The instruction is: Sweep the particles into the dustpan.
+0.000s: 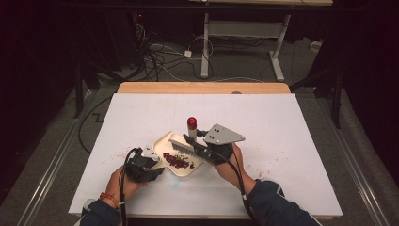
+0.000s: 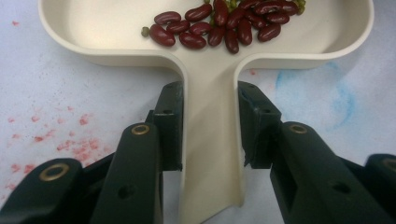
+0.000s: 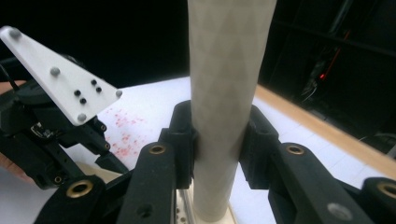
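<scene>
High view: white table [image 1: 282,141] with a cream dustpan [image 1: 165,141] lying near its front middle, a heap of red beans [image 1: 177,161] inside toward the pan's near edge. The left gripper [image 1: 153,165], in the person's left hand [image 1: 123,181], sat at the pan's left-front corner where the handle sticks out. The right gripper [image 1: 190,141], grey three-cornered plate on top, was over the pan's right side, clamped on a small brush [image 1: 180,145] whose pale head and dark bristles rested across the pan just behind the beans; the brush's red-capped end stood up above the pan's far rim. Faint red stains [image 1: 123,153] marked the table left of the pan, more specks to the right. Left gripper view: both jaws pressed tight against the two sides of the dustpan handle [image 2: 211,140], so this one was holding the pan; beans [image 2: 224,23] lay in the tray just past the handle, a few small green ones mixed in, red stains [image 2: 77,144] on the table at left, a blue smudge [image 2: 343,100] at right. Right gripper view: jaws closed snugly on the pale brush handle [image 3: 224,93], which ran upright between them; the left gripper [image 3: 51,135] with its own plate appeared at left, stains [image 3: 123,135] on the table behind it.
</scene>
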